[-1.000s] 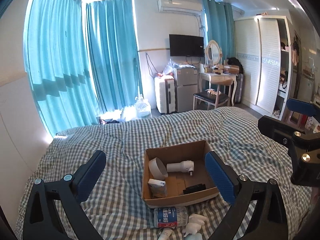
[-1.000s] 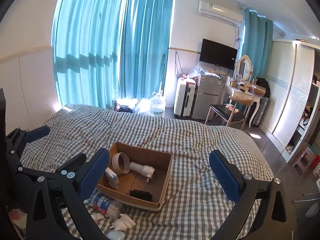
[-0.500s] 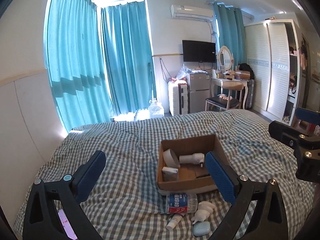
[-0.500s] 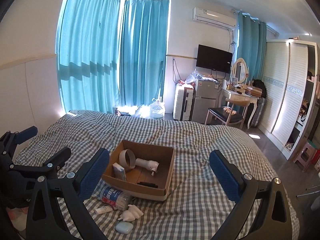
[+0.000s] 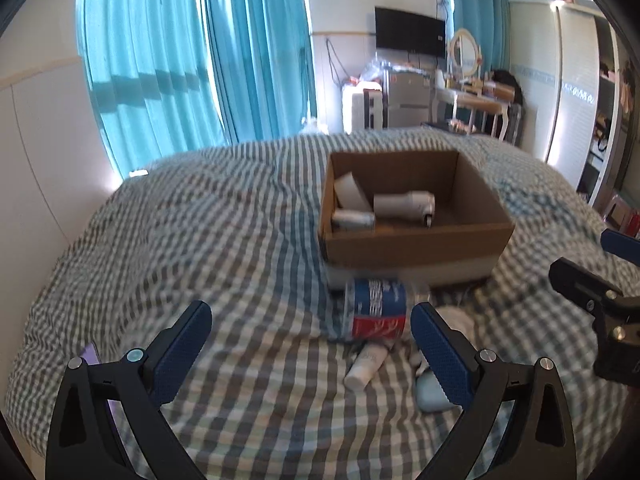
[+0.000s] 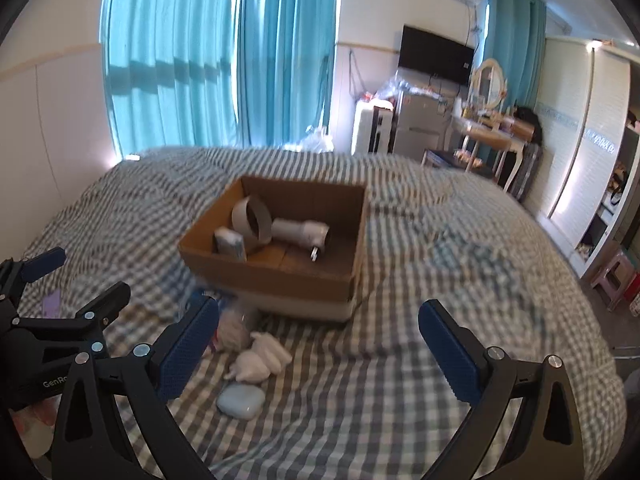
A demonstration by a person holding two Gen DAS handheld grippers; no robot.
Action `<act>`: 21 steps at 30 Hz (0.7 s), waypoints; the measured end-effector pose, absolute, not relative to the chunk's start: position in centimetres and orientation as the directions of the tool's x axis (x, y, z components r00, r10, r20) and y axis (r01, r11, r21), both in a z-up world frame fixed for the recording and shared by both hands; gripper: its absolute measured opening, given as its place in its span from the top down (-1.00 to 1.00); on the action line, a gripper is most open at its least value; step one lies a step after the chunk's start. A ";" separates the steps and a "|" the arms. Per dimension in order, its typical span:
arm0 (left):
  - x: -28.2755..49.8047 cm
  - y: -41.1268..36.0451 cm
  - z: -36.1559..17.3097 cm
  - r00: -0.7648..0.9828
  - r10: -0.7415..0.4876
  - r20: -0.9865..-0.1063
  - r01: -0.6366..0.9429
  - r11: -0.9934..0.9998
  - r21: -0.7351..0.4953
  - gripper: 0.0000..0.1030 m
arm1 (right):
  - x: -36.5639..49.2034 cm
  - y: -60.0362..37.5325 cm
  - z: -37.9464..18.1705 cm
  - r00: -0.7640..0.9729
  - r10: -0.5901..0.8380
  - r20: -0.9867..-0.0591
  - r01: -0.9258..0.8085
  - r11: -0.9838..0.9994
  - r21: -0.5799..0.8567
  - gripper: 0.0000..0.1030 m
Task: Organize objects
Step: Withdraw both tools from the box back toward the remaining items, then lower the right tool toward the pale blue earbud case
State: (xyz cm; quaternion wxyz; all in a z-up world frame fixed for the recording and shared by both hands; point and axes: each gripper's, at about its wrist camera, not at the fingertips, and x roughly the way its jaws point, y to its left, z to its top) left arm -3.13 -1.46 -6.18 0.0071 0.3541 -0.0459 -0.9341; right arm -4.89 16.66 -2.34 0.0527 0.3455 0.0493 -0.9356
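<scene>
Teal curtains [image 6: 224, 56] back a bedroom where a gray-and-white checked bedspread [image 5: 224, 240] serves as the work surface. At far left of the left wrist view, a purple item [image 5: 93, 354] peeks from behind the left gripper [image 5: 311, 344], which hangs above the bedding with its blue-padded fingers [image 5: 182, 346] spread wide and nothing between them. Just ahead, a bottle with a blue and red label [image 5: 376, 312] lies on its side against the near wall of a cardboard box [image 5: 416, 240], with a small white tube [image 5: 366, 364] in front of it. Inside the box, a white handheld fan [image 6: 280, 228] lies beside a small carton [image 6: 230, 243]. Near the box, in the right wrist view, rest crumpled white cloth pieces [image 6: 260, 356] and a pale blue case [image 6: 241, 400]. Farther right, the right gripper [image 6: 318, 352] is likewise wide open and empty, poised over bare bedding. A white wardrobe [image 6: 580, 128] closes the scene.
</scene>
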 end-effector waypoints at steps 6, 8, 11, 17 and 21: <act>-4.1 -1.5 -10.2 -0.682 -0.062 -0.729 -0.035 -0.993 0.116 -0.99 | -6.0 15.3 -8.8 -0.649 -0.080 -0.757 0.191 -0.980 -0.061 -0.95; -4.3 -1.8 -10.4 -0.670 -0.055 -0.741 -0.030 -0.994 0.102 -0.99 | -6.5 14.6 -10.7 -0.602 -0.083 -0.794 0.226 -0.972 -0.070 -0.95; -4.8 -2.2 -11.1 -0.644 -0.061 -0.762 -0.014 -0.996 0.091 -0.99 | -6.9 13.3 -12.8 -0.545 -0.083 -0.835 0.271 -0.959 -0.082 -0.88; -5.6 -3.1 -12.2 -0.603 -0.037 -0.797 0.004 -0.999 0.044 -0.99 | -7.3 10.9 -16.3 -0.462 -0.087 -0.883 0.362 -0.927 -0.097 -0.71; -5.7 -3.3 -12.6 -0.596 -0.034 -0.802 0.008 -0.999 0.036 -0.99 | -7.8 10.3 -17.7 -0.429 -0.094 -0.898 0.383 -0.920 -0.087 -0.64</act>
